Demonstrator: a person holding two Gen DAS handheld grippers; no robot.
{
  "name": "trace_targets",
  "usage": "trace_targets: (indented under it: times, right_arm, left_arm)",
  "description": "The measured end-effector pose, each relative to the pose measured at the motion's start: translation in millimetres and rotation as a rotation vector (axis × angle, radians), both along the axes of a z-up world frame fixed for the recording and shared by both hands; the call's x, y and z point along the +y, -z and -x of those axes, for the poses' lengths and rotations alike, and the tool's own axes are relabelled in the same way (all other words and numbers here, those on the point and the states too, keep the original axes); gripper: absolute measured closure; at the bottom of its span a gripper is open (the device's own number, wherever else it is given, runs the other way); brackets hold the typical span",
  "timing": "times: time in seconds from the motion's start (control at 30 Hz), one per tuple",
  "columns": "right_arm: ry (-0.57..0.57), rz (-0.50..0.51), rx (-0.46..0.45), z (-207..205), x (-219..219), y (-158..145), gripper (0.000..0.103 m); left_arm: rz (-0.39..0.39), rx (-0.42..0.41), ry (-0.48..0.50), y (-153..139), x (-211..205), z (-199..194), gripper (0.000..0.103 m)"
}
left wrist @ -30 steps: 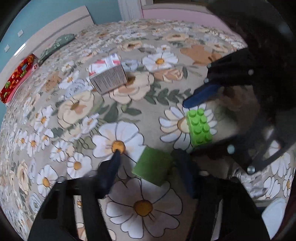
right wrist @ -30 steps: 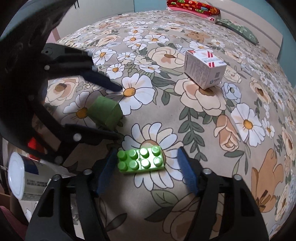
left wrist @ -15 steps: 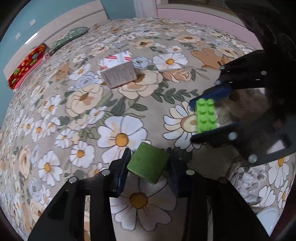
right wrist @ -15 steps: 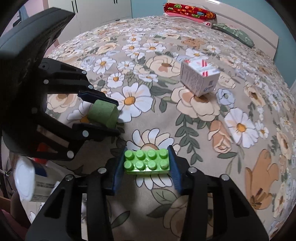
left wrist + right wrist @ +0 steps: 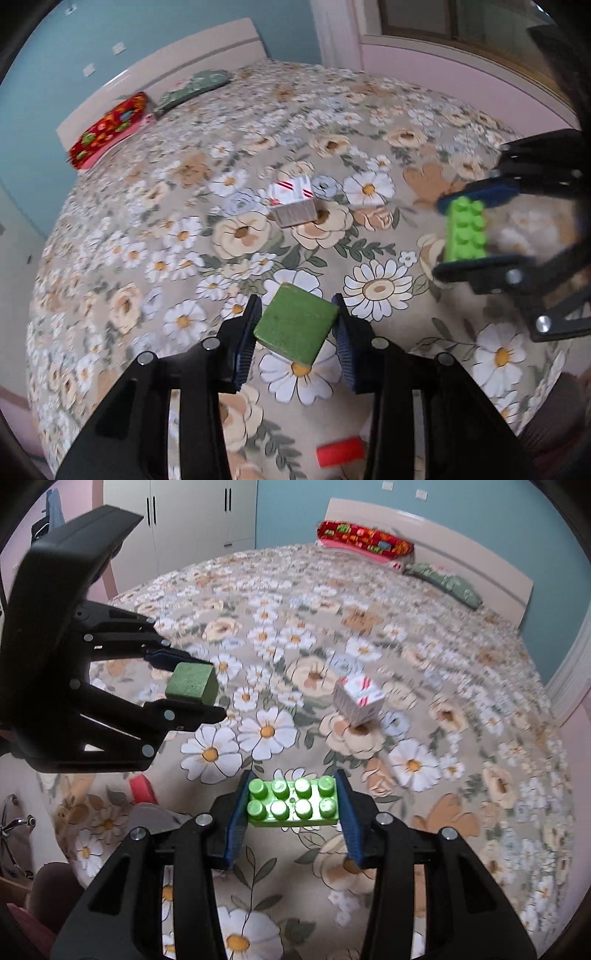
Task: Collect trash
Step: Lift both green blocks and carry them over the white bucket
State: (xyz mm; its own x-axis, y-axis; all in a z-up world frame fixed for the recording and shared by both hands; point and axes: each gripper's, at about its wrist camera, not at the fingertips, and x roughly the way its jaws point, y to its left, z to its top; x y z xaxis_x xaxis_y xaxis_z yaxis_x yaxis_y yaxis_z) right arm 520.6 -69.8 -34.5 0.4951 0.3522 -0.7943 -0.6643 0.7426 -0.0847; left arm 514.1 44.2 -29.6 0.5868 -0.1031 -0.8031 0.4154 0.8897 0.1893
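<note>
My left gripper (image 5: 297, 326) is shut on a dark green block (image 5: 295, 326), held clear above the flowered bedspread (image 5: 147, 258). The right wrist view shows that same block (image 5: 190, 685) in the left gripper (image 5: 192, 690) at upper left. My right gripper (image 5: 291, 805) is shut on a bright green studded toy brick (image 5: 293, 803), also lifted off the bed; the left wrist view has this brick (image 5: 465, 230) in the right gripper (image 5: 465, 236) at right. A white carton with red stripes (image 5: 293, 205) (image 5: 358, 699) lies on the bed farther off.
A red piece (image 5: 340, 450) (image 5: 142, 788) lies at the bed's near edge beside crumpled silver foil (image 5: 155, 818). A red patterned pillow (image 5: 109, 127) and a green pillow (image 5: 195, 85) lie by the headboard (image 5: 461, 559). White wardrobe doors (image 5: 184, 520) stand beyond the bed.
Both grippers closed, the left on the green block and the right on the studded brick, then rose with them off the bedspread. The bed now looks farther away.
</note>
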Motion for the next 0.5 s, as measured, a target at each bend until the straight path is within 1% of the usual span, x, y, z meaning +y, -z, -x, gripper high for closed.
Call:
trace_targets:
  times: [0.1,0.23,0.37,0.5]
  right_arm:
    - [0.014,0.002,-0.031,17,-6,-26,0.058]
    - [0.02,0.002,-0.069,44,-14,-58,0.058]
    - [0.026,-0.005,-0.114,75,-23,-92,0.058]
    - [0.032,-0.023,-0.165,111,-36,-129,0.058]
  left_arm:
    - [0.014,-0.016,-0.051,-23,-2,16,0.062]
    - [0.021,-0.067,-0.106,-58,-6,44,0.062]
    - [0.006,-0.119,-0.136,-89,-14,75,0.062]
    - [0.016,-0.158,-0.153,-119,-21,108,0.062]
